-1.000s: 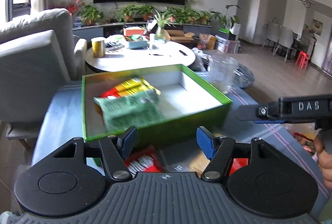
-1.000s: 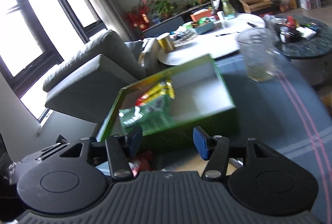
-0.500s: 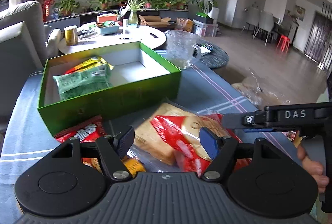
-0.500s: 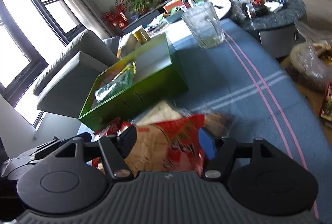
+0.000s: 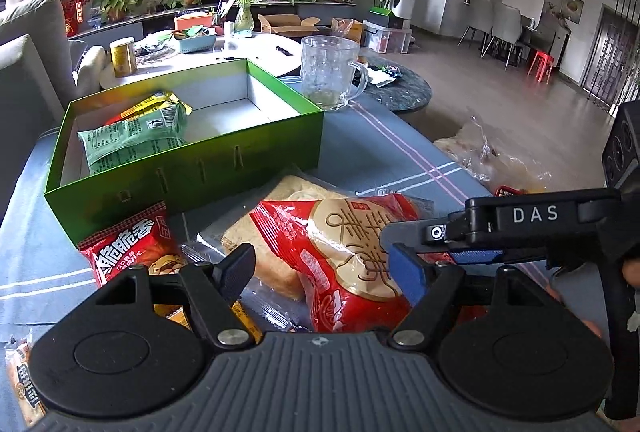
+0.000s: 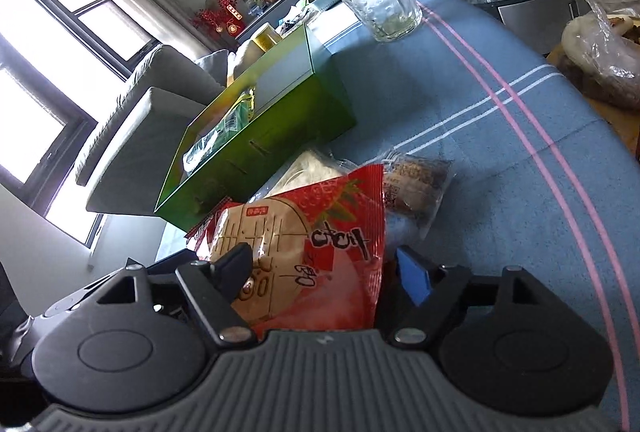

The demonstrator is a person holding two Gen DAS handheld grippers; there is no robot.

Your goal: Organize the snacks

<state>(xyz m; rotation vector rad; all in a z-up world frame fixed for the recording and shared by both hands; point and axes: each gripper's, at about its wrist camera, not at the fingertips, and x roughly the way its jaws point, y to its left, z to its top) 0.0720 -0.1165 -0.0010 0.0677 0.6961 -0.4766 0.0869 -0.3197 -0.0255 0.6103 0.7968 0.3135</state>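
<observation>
My right gripper [image 6: 324,268] is straddling the red snack packet [image 6: 316,232] — fingers wide, box [image 6: 256,139] lying ahead-left.

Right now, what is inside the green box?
The green box holds a green snack packet lying on a yellow packet; something red shows beneath. Its right half shows bare white floor. Anything under the packets is covered.
</observation>
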